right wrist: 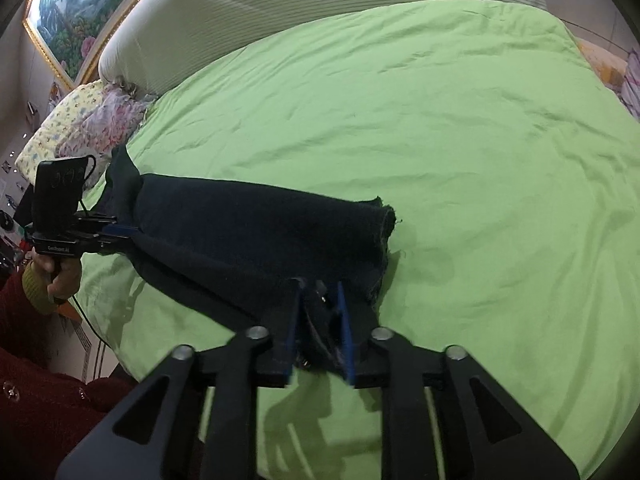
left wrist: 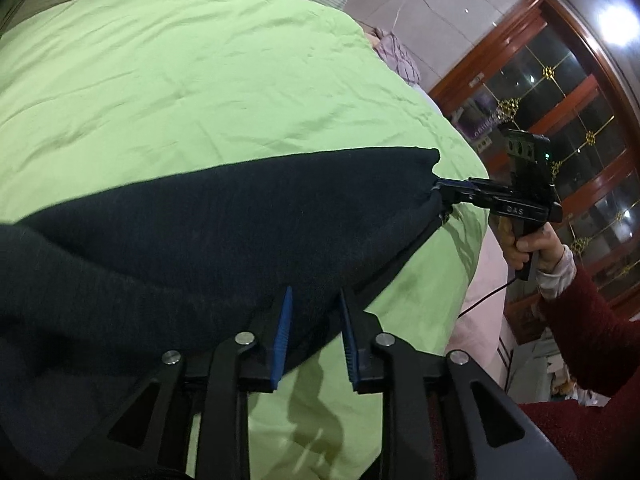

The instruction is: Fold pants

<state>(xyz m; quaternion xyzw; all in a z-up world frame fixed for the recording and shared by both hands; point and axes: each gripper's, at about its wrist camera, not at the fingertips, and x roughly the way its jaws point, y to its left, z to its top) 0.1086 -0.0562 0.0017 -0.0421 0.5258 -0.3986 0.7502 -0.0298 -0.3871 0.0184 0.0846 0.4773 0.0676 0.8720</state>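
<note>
Dark navy pants hang stretched between my two grippers, a little above the green bedsheet. My left gripper is shut on the near edge of the pants, cloth bunched between its blue pads. My right gripper shows at the right in the left wrist view, shut on the far end of the cloth. In the right wrist view the right gripper clamps a bunched hem of the pants, and the left gripper grips the other end at the left.
The green sheet covers a wide bed with a striped white headboard behind. Floral pillows lie at the bed's left corner. A wooden glass-door cabinet stands beyond the bed's edge.
</note>
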